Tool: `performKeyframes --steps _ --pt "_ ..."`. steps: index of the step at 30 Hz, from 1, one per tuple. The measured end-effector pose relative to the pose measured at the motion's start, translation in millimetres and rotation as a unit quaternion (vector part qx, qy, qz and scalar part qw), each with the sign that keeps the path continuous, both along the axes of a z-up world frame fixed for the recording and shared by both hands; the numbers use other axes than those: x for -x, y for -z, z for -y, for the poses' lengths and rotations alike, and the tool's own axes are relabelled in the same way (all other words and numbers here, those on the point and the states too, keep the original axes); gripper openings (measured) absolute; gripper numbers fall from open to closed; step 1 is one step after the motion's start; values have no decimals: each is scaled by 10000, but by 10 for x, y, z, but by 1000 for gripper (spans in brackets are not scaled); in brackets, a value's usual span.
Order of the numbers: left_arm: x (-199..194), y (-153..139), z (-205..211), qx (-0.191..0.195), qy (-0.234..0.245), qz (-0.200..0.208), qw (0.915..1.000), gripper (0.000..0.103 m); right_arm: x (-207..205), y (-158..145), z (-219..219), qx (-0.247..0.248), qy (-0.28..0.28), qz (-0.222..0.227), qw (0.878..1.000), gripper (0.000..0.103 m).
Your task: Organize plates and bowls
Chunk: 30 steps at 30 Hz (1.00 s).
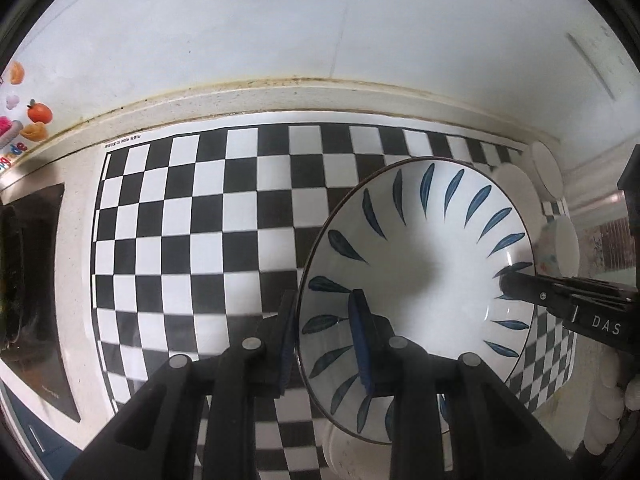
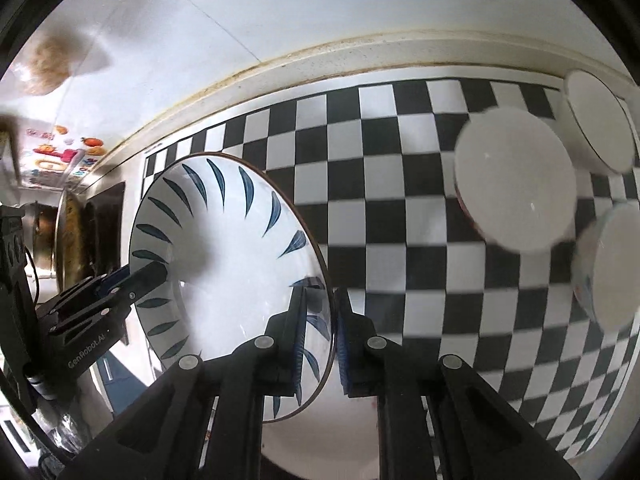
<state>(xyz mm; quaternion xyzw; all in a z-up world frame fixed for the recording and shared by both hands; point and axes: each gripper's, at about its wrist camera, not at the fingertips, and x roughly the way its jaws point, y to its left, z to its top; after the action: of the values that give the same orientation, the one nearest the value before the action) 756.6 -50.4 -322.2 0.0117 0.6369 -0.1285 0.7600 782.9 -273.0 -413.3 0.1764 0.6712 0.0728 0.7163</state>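
Gripping blue-leaf plate [image 1: 420,264] by opposite rims: left gripper [image 1: 326,344] and right gripper [image 2: 334,340] both clamped on its edge, one finger inside, one outside. Plate's held above checkered mat [image 1: 192,216]; white bowls [image 2: 516,180] sit nearby on mat.
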Motion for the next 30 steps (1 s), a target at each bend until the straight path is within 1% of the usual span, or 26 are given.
performKeyframes --steps 4,6,10,13,17,21,25,30 --pt "230 -91 98 22 85 52 9999 23 318 -129 90 -42 38 61 10000 15" --pt "339 -79 128 28 131 56 9999 23 480 -154 127 -69 71 77 9999 15" --pt "550 -79 176 50 181 26 9998 23 778 -150 189 -108 130 51 9998 15" --pt "713 -9 204 45 236 -54 9997 23 976 -108 214 -118 171 3 9998 15" --pt "841 162 243 12 290 -233 9993 23 1193 17 214 -109 186 -108 9997 15" --pt "975 392 299 -82 349 -474 9982 23 1373 228 221 -93 223 -301 9993 14" --pt "1071 645 367 -220 404 -723 9963 23 1476 470 212 -3 218 -500 9985 14" --pt "1116 853 405 -314 415 -923 9944 24 1557 731 213 19 197 -730 9971 14"
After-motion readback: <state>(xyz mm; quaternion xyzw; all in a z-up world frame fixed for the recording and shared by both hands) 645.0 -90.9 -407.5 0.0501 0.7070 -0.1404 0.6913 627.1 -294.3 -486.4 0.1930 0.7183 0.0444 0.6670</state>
